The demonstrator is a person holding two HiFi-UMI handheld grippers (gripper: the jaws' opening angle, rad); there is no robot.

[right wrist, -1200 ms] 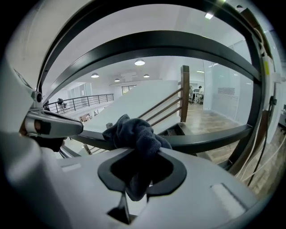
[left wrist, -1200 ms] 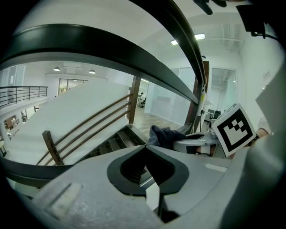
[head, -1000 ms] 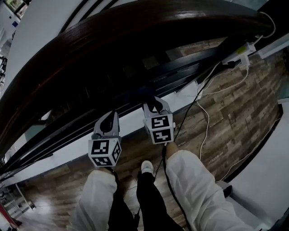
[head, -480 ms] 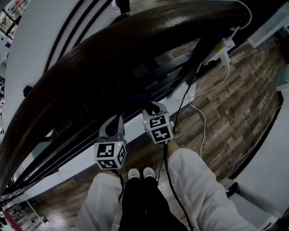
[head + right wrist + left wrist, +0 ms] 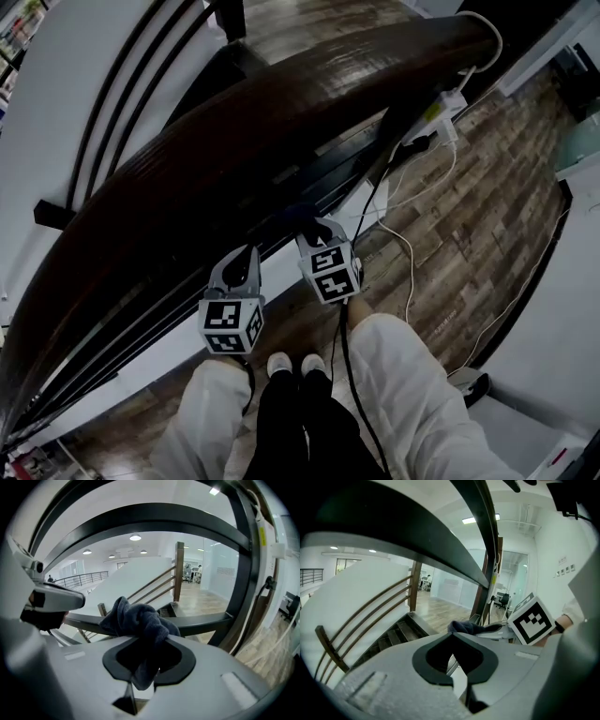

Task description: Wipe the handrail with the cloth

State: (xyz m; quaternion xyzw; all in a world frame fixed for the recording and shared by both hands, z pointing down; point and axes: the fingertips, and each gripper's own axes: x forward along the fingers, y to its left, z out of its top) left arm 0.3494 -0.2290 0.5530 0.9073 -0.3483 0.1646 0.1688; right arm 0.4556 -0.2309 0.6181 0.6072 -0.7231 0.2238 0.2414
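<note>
my right gripper (image 5: 149, 641) has its fingers clamped on the bunched dark cloth (image 5: 138, 618), low beside the wooden handrail (image 5: 262, 122) and off its top as far as i can tell, so i judge the wiping is all ahead. my left gripper (image 5: 451, 637) has its fingers pressed together on nothing. only the head view shows the rail's long glossy top, and only the right gripper view shows the cloth clearly.
</note>
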